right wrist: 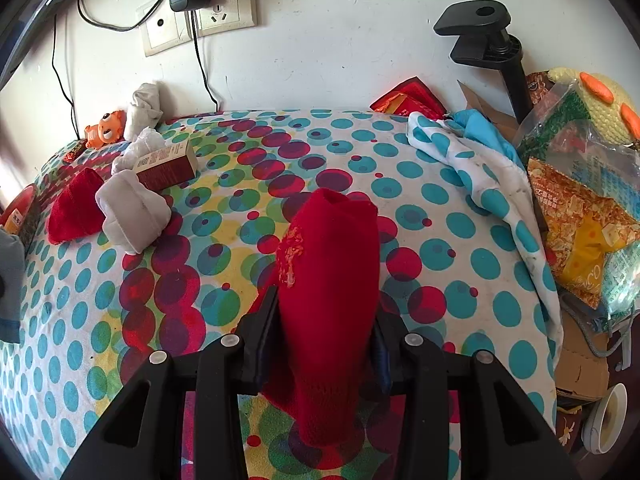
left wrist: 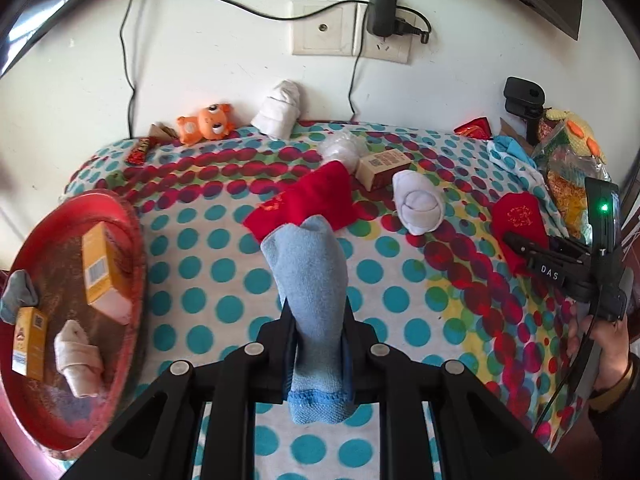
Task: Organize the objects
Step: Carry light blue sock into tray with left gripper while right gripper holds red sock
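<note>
My left gripper [left wrist: 316,320] is shut on a light blue sock [left wrist: 310,276] held above the dotted cloth. My right gripper [right wrist: 326,316] is shut on a red sock [right wrist: 330,272] and shows at the right of the left wrist view [left wrist: 520,248]. A red tray [left wrist: 132,248] at the left holds two yellow boxes [left wrist: 102,268], a rolled white sock [left wrist: 78,356] and a grey sock [left wrist: 18,294]. Another red sock [left wrist: 312,200], a rolled white sock [left wrist: 418,206] and a brown box [left wrist: 382,168] lie on the cloth ahead.
An orange toy [left wrist: 208,122] and a white sock bundle [left wrist: 280,110] sit by the wall. Snack bags [right wrist: 580,216], a knitted toy [right wrist: 596,92], a black clamp [right wrist: 488,40] and a bunched dotted cloth [right wrist: 480,176] crowd the right side. Cables hang from wall sockets [left wrist: 348,30].
</note>
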A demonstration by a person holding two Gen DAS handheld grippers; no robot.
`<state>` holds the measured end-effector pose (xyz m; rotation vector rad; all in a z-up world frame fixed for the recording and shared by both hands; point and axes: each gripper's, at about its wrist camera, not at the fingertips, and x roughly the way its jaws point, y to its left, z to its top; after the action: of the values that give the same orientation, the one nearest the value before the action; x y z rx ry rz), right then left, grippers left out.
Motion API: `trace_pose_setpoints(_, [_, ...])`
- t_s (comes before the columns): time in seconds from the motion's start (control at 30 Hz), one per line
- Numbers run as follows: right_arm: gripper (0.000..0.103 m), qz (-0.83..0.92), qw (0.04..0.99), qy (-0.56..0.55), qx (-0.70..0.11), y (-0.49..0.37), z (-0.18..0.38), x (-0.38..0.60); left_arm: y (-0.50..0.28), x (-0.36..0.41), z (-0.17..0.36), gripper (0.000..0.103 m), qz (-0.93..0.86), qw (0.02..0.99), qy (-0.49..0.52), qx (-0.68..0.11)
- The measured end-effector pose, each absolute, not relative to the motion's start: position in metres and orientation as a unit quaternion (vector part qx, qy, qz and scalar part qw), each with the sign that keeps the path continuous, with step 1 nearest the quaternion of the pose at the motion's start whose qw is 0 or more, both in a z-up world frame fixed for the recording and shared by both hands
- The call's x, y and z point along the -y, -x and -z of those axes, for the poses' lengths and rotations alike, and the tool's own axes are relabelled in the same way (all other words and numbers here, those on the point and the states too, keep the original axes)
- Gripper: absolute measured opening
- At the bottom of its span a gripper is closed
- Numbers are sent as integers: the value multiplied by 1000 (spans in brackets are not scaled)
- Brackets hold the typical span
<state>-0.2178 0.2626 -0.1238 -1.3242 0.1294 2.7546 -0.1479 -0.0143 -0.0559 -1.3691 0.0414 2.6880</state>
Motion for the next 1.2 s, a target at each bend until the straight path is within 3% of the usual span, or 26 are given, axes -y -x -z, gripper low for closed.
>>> trace_pose_setpoints(1.2, [39,-898,64,433,-42,219,125,-260,118,209,20,19,-898,-112,425,30])
